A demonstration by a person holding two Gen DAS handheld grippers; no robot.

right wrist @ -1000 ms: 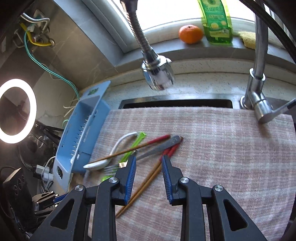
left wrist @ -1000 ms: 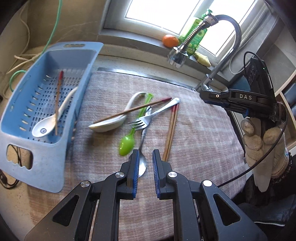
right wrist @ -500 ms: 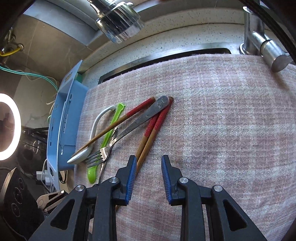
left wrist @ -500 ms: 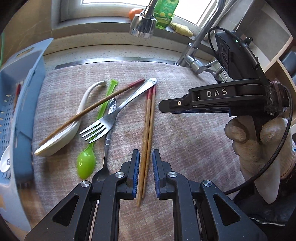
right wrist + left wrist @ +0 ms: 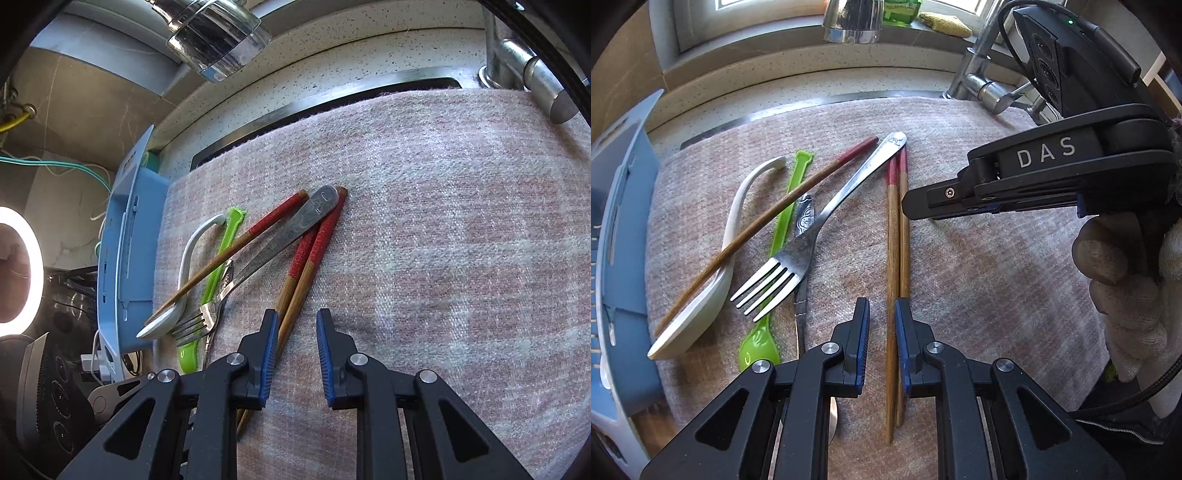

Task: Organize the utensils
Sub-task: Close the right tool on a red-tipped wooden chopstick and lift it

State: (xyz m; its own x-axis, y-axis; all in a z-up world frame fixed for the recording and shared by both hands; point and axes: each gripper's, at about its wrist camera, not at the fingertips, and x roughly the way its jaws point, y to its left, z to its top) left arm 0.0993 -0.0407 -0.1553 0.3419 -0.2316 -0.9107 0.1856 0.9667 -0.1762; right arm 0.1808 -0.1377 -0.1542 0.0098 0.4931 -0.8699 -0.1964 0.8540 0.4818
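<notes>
Chopstick pair [image 5: 898, 236] lies flat on pink cloth [image 5: 979, 295], red ends just beside fork [image 5: 812, 236] handle tip. L gripper [image 5: 882, 325] open, fingers straddling the pair w/o clamping. R gripper [image 5: 294, 334] open, low just right of the pair, not touching. Left of fork: green spoon [image 5: 783, 221], white spoon [image 5: 713, 295] w/ single chopstick [image 5: 764, 229] across it, then blue basket [image 5: 129, 266].

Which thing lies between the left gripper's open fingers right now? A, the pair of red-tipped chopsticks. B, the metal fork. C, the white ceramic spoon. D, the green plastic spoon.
A: the pair of red-tipped chopsticks runs straight through the gap of the left gripper, while the metal fork lies off to its left side.
</notes>
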